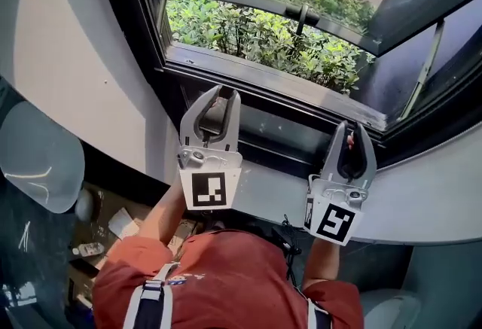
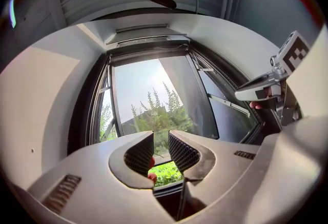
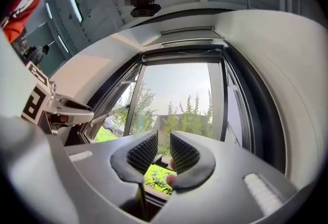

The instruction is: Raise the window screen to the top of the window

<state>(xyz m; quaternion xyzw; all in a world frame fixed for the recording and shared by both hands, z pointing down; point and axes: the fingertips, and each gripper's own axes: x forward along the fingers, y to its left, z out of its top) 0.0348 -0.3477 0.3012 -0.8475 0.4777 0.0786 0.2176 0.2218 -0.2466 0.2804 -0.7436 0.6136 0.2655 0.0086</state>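
The window (image 1: 263, 86) has a dark frame, and its glass sash (image 1: 301, 7) is swung outward over green bushes. I cannot make out any screen mesh across the opening; through it both gripper views show clear sky and trees (image 2: 154, 110) (image 3: 179, 110). My left gripper (image 1: 224, 94) (image 2: 161, 136) points at the bottom frame rail on the left. My right gripper (image 1: 354, 128) (image 3: 163, 136) points at the same rail on the right. On each one a gap shows between the pads, with only daylight and greenery in it.
A white curved ledge (image 1: 422, 199) runs below the window, and a pale wall (image 1: 83, 56) stands to its left. Boxes and small clutter (image 1: 113, 226) lie on the floor at lower left. The person's red-shirted body (image 1: 226, 275) fills the bottom.
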